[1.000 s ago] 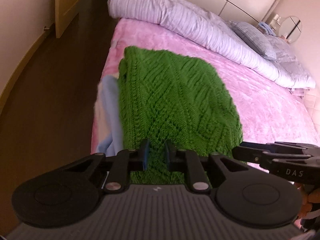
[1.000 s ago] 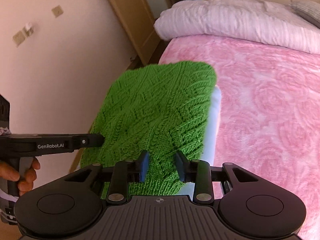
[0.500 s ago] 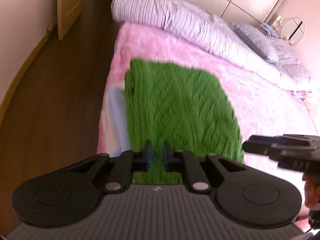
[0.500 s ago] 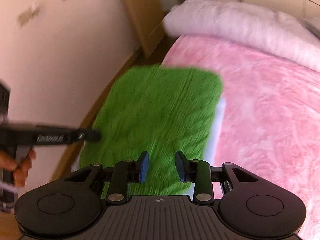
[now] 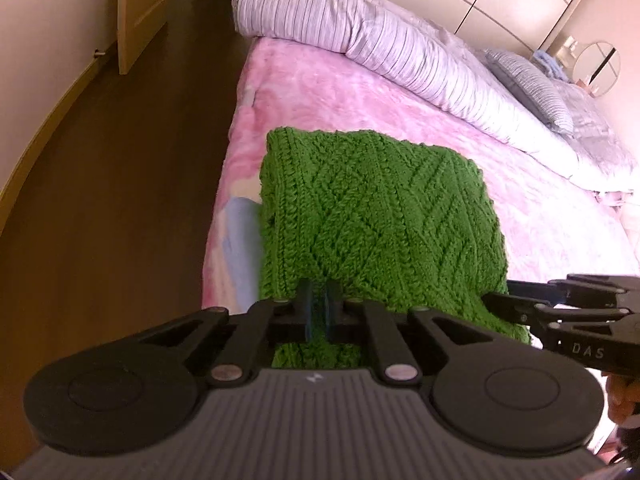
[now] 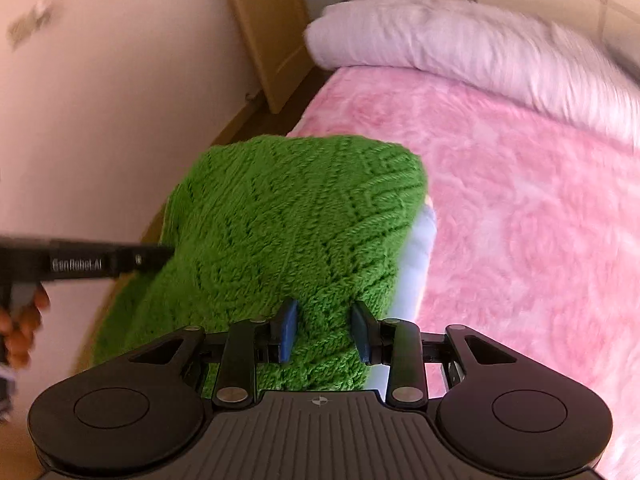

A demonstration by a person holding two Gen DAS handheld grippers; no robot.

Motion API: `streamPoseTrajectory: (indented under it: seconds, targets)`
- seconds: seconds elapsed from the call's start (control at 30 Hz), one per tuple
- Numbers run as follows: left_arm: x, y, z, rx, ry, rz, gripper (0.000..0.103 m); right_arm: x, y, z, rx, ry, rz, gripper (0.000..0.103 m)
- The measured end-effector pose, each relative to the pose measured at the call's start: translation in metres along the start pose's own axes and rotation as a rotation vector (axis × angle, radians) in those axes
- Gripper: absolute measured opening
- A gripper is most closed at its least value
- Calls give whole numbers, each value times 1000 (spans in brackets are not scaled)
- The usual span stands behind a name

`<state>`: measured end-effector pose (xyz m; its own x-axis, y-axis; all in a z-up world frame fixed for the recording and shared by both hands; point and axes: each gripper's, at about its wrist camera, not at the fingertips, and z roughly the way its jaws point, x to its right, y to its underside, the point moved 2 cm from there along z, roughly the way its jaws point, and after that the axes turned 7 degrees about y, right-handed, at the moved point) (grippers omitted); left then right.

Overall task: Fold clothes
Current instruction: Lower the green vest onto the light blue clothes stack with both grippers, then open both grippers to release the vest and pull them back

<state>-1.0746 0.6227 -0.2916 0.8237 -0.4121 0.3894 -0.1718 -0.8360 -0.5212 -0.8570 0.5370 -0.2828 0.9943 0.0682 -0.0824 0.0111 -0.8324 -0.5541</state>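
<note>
A green cable-knit sweater (image 5: 380, 208) lies folded near the left edge of a pink bed (image 5: 360, 96). My left gripper (image 5: 320, 308) is at the sweater's near edge; its jaws are closing, narrowed to a slit with knit pinched between the blue pads. In the right wrist view the sweater (image 6: 288, 216) humps up in the middle. My right gripper (image 6: 325, 332) is shut on a thick bunch of knit at the near edge, which fills the gap between its pads. The left gripper's tip (image 6: 160, 252) meets the sweater's left side. The right gripper (image 5: 496, 300) shows at the sweater's right corner.
A light-blue cloth (image 5: 240, 240) lies under the sweater at the bed's edge. A rolled striped duvet (image 5: 380, 40) and pillows run along the far side. Dark wooden floor (image 5: 120, 160) and a door (image 5: 140, 8) are to the left. A pale wall (image 6: 100, 120) is close by.
Both grippers have moved forward over the bed with the sweater's near edge. The sweater now looks shorter and bulges upward. The left jaws have narrowed on the knit.
</note>
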Motion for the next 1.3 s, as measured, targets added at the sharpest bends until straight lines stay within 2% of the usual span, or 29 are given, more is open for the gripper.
streamPoseTrajectory:
  seconds: [0.07,0.2,0.27,0.33,0.43,0.57,0.67,0.8,0.9,1.07,1.13,1.23,1.3]
  targets:
    - [7,-12,-6,10,1,27,7,5,-7,-4,1,-5,3,35]
    - [10,-40,-11,92,8,48,7,28,-27,-11,49,-2,72,34]
    - [6,-51,0,101,12,49,7,43,-39,-9,85,18,130,34]
    - [7,-59,12,97,15,82,7,51,-47,3,86,24,160,34]
    - [1,-58,35,59,-11,107,7,53,-51,33,46,2,158,34]
    - [-12,-49,47,53,-37,102,8,36,-41,48,39,-18,107,34]
    - [-15,-51,42,56,-32,78,7,22,-42,47,48,15,26,35]
    - [-1,-53,18,84,-34,64,7,37,-41,23,58,-2,108,35]
    - [13,-41,-9,87,-5,32,7,43,-32,-10,72,-29,146,35]
    - [37,-2,-31,-1,-6,-34,9,26,-4,-47,17,-83,114,35]
    - [41,16,-34,-25,0,-68,9,16,11,-53,-9,-107,100,35]
    - [44,39,-31,-50,-48,-63,10,1,31,-53,-56,-135,72,35]
    - [46,44,-32,-45,-68,-64,11,-10,46,-44,-84,-122,27,35]
